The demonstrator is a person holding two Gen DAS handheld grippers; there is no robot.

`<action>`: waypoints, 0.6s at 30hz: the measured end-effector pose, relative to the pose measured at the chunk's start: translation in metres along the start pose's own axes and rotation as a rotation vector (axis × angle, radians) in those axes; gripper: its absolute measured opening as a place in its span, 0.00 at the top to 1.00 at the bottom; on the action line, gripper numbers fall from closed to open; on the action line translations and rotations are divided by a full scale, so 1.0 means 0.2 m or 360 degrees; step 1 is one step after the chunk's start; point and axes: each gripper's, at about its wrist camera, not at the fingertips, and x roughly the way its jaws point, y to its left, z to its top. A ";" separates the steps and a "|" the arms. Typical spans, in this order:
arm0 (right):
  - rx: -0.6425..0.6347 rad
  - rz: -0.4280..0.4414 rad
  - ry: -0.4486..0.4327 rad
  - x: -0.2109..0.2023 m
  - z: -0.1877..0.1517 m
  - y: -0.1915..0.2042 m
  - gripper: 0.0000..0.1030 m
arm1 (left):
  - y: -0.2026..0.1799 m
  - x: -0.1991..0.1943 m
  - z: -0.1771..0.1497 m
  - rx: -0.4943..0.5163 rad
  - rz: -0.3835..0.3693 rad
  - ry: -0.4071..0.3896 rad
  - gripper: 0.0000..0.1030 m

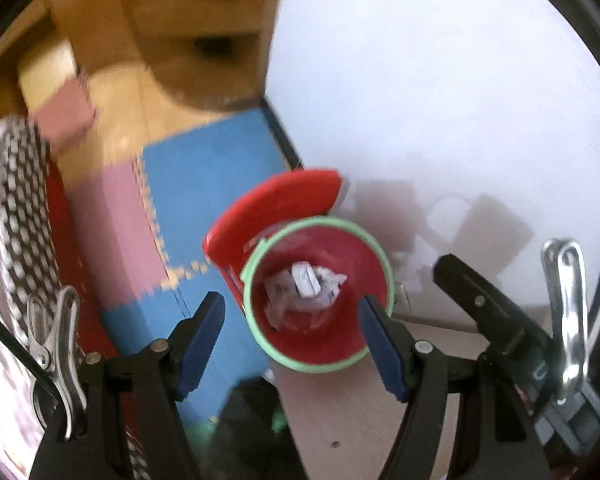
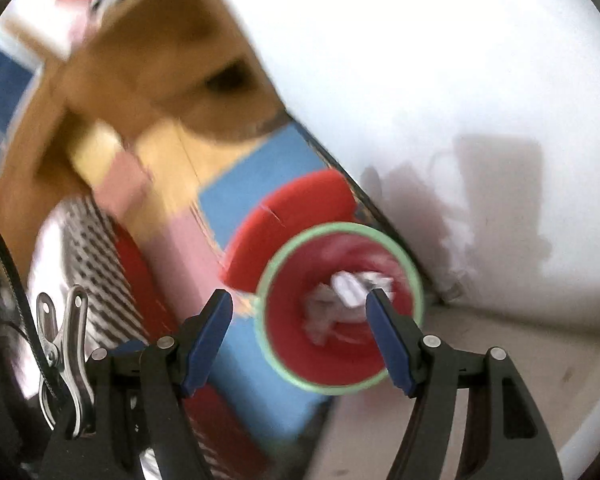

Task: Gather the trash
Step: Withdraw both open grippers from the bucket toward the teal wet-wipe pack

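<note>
Crumpled paper (image 1: 304,292) in the red bin (image 1: 324,344), frame centre, looks light, soft, pinchable anywhere; left gripper (image 1: 292,320) and right gripper (image 2: 300,316) fingers gape wide, empty.

White wall (image 1: 440,80) fills the area ahead and right of the fingers, carrying soft grey shadows. Ahead and left lies a wood floor (image 1: 132,96) covered partly by blue and pink foam mats (image 1: 204,176). A checked cloth (image 1: 16,208) hangs far left. Pale flooring (image 1: 340,412) lies beneath the fingers.
</note>
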 end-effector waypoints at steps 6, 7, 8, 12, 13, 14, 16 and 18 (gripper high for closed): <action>-0.0026 -0.0082 -0.0300 -0.38 -0.09 0.01 0.31 | -0.16 -0.20 -0.10 0.0140 -0.0053 -0.0099 0.30; -0.0036 -0.0082 -0.0322 -0.41 -0.10 0.01 0.31 | -0.19 -0.22 -0.12 0.0157 -0.0045 -0.0114 0.30; -0.0044 -0.0081 -0.0345 -0.45 -0.12 -0.01 0.31 | -0.22 -0.24 -0.15 0.0170 -0.0033 -0.0126 0.30; -0.0016 -0.0015 -0.0348 -0.55 -0.19 -0.08 0.31 | -0.32 -0.31 -0.23 0.0173 -0.0056 -0.0162 0.30; -0.0004 -0.0006 -0.0365 -0.58 -0.20 -0.09 0.31 | -0.34 -0.32 -0.26 0.0178 -0.0061 -0.0177 0.30; 0.0008 0.0002 -0.0396 -0.61 -0.21 -0.11 0.31 | -0.37 -0.34 -0.28 0.0186 -0.0061 -0.0188 0.30; 0.0003 -0.0001 -0.0429 -0.66 -0.25 -0.16 0.31 | -0.42 -0.37 -0.33 0.0218 -0.0060 -0.0177 0.30; -0.0016 -0.0028 -0.0426 -0.72 -0.28 -0.20 0.31 | -0.48 -0.39 -0.38 0.0244 -0.0057 -0.0183 0.30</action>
